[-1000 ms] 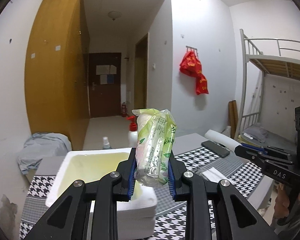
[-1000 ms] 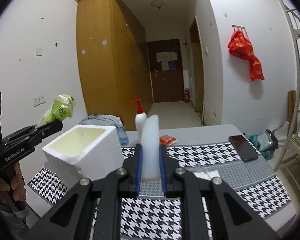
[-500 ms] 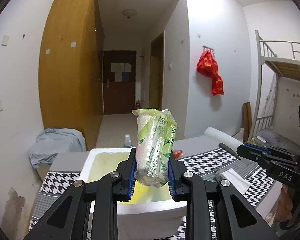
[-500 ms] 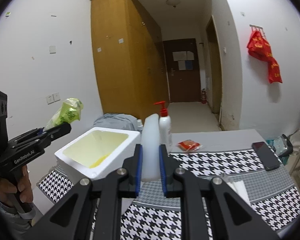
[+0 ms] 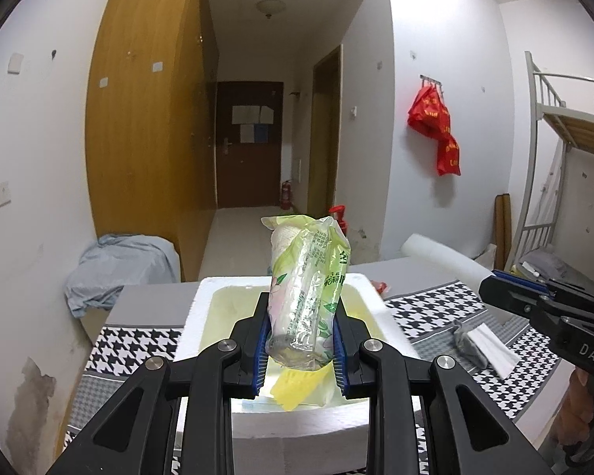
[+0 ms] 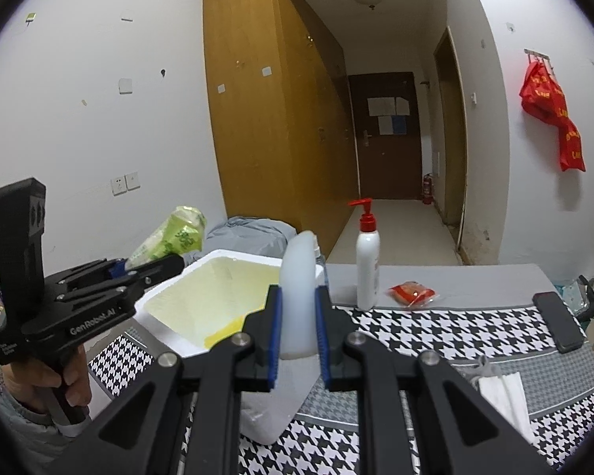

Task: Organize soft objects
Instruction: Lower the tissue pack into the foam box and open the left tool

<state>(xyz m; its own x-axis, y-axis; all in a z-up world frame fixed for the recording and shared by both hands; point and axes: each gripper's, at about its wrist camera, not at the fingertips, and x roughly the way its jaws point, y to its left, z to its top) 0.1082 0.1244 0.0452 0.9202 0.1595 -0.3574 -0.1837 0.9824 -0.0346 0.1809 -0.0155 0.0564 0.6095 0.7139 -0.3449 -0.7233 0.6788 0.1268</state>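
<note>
My left gripper (image 5: 299,340) is shut on a green and clear tissue pack (image 5: 307,289) and holds it upright over the open white foam box (image 5: 202,316). The pack also shows in the right wrist view (image 6: 170,239), above the box's (image 6: 170,332) left rim. A yellow soft item (image 5: 297,388) lies inside the box. My right gripper (image 6: 299,328) is shut on a white foam piece (image 6: 297,297), to the right of the box. A white folded cloth with a grey item (image 5: 483,344) lies on the table to the right.
A houndstooth cloth (image 6: 435,332) covers the table. On it stand a red-pump lotion bottle (image 6: 367,261), a red snack packet (image 6: 414,292) and a black phone (image 6: 558,320). A grey-blue covered heap (image 5: 118,269) sits left of the table, and a bunk bed (image 5: 566,126) stands at right.
My left gripper has carried the tissue pack leftward until it is centred over the foam box. My right gripper has moved left toward the box with the foam piece.
</note>
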